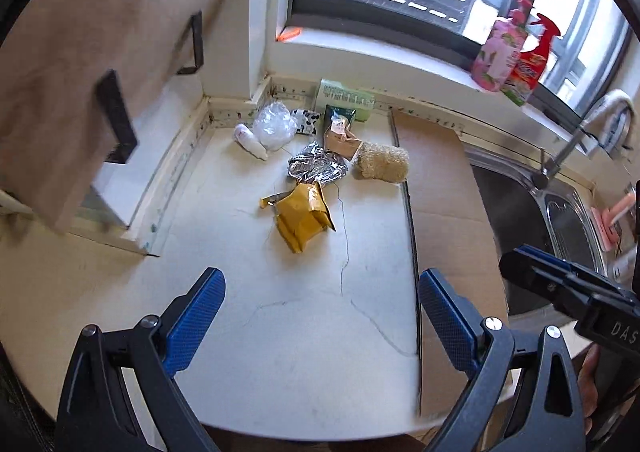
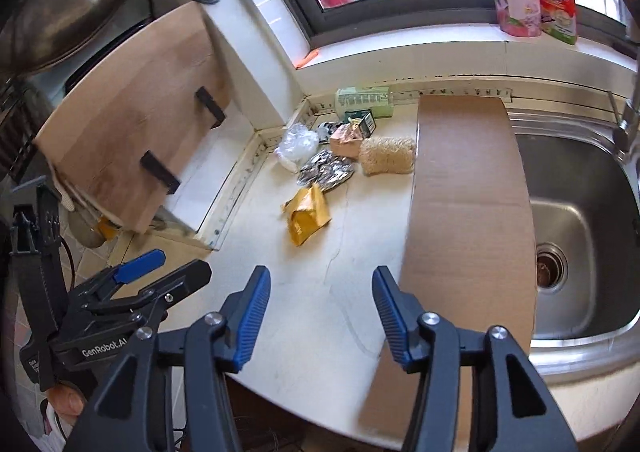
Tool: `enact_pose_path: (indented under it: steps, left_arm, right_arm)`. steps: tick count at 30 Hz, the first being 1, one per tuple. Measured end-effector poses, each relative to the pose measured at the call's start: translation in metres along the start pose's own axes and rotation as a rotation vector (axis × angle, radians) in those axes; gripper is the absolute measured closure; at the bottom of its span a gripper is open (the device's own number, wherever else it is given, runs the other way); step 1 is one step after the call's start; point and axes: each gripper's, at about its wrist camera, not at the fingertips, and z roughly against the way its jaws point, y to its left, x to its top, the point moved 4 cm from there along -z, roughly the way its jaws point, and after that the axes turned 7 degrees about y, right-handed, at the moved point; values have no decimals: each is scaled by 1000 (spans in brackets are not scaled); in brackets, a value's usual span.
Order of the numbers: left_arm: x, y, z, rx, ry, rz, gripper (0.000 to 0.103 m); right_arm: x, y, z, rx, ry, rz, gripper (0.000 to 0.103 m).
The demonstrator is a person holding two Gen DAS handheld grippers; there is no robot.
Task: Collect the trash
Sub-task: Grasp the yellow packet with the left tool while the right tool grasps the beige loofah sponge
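Observation:
Trash lies in a loose pile at the back of the white counter (image 1: pixel 280 332): a yellow padded envelope (image 1: pixel 304 217) (image 2: pixel 306 215), crumpled silver foil (image 1: pixel 318 167) (image 2: pixel 326 171), a clear plastic bag (image 1: pixel 274 125) (image 2: pixel 296 141), a small white bottle (image 1: pixel 250 140), a brown carton (image 1: pixel 340 139) (image 2: pixel 346 139), a straw-coloured scrubber (image 1: pixel 382 163) (image 2: pixel 387 155) and a green pack (image 1: pixel 346 97) (image 2: pixel 364 99). My left gripper (image 1: pixel 322 288) is open and empty above the counter's front. My right gripper (image 2: pixel 322 288) is open and empty, also short of the pile.
A cardboard sheet (image 1: pixel 444 211) (image 2: pixel 468 191) lies between the trash and the steel sink (image 2: pixel 576 219) with its tap (image 1: pixel 576 139). Two spray bottles (image 1: pixel 514 51) stand on the windowsill. A wooden board (image 2: pixel 132 139) leans at the left wall.

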Motion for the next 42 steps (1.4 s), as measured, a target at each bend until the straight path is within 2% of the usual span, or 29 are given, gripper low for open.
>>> enact_pose_path:
  steps: [6,11,17,22,23,25,27,29,31,35,36,37,42]
  left_arm:
    - [41,2,-70,18,86,86,7]
    - [57,12,-119,57,146,143,8]
    - [64,31,-160,57,202,231,12]
    - [64,36,-182,35,232,266,14]
    - [65,36,-186,32,236,269,16]
    - [64,35,-191,21,249,272,27]
    - [64,33,-198,11,260,277,34]
    - [66,31,-200,14,245,268,41]
    - [67,28,-202,8,240,267,49]
    - [68,26,-202,-1,223,273,61]
    - [69,26,-200,-4,220,272,68]
    - [69,25,-199,-3,216,269,73]
    - [69,21,-183,11,193,255,79]
  right_arm:
    - [67,-45,-52,27,84,-47,49]
    - [107,-77,-105,60,155,-99,49]
    - [131,-99,-154,72,196,-127,49]
    - [141,-107,-184,97,218,-135,49]
    - [142,-107,-190,105,223,-133,49]
    - [142,-106,-197,121,232,-128,49]
    - [143,-103,-200,138,223,-113,49]
    - [143,-99,-202,153,217,-96,53]
    - [141,-96,-204,178,218,-86,62]
    - [138,-89,-204,202,210,-58,73]
    - [137,-86,-203,205,205,-48,87]
    - [135,-84,-201,215,202,-35,93]
    - [129,-70,-179,219,154,21,96]
